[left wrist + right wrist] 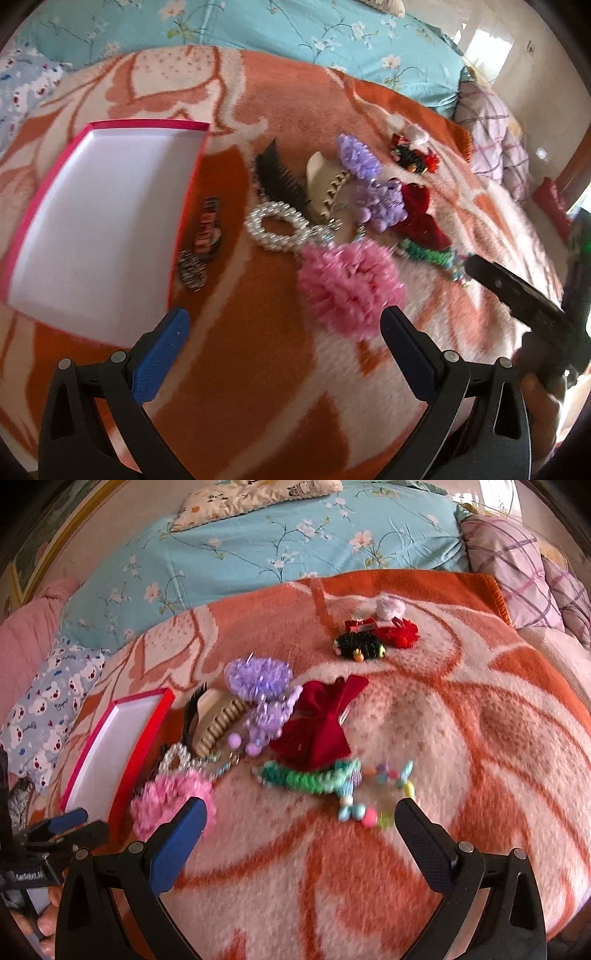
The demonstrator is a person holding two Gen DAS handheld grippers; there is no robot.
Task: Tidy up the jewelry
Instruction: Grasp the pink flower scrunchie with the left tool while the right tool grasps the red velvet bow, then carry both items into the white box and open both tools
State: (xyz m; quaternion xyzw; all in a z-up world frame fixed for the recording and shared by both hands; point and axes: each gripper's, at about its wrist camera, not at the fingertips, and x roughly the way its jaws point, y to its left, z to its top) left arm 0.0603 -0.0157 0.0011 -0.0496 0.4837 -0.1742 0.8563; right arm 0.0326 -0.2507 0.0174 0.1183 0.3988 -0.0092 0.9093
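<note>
Left wrist view: left gripper (284, 319) hovers above the orange-and-cream blanket (258, 369) on the bed, jaws wide, nothing between them. Pink-rimmed box (99, 225) with white interior lies toward the blanket's left edge, nothing in it. Just beside its right wall: a row of small dark clips (207, 229). Further right, a cluster: pearl bracelet (277, 229), black comb (277, 173), beige claw clip (325, 188), purple scrunchie (360, 157), dark red bow (421, 214), green hair tie (428, 253). Pink scrunchie (351, 288) is nearest the left gripper, touching the pearl bracelet. A black-and-red clip group (413, 155) sits apart toward the far edge. Right gripper (524, 295) enters at the right edge; state not readable here.

Right wrist view: right gripper (301, 816) above the blanket (480, 738), jaws wide, holding nothing. A pastel bead bracelet (380, 805) lies just ahead of its fingertips, beside the green hair tie (310, 777). Dark red bow (317, 731), beige claw clip (218, 720), pink scrunchie (166, 805) and box (110, 753) lie leftward. Image blurred.
</note>
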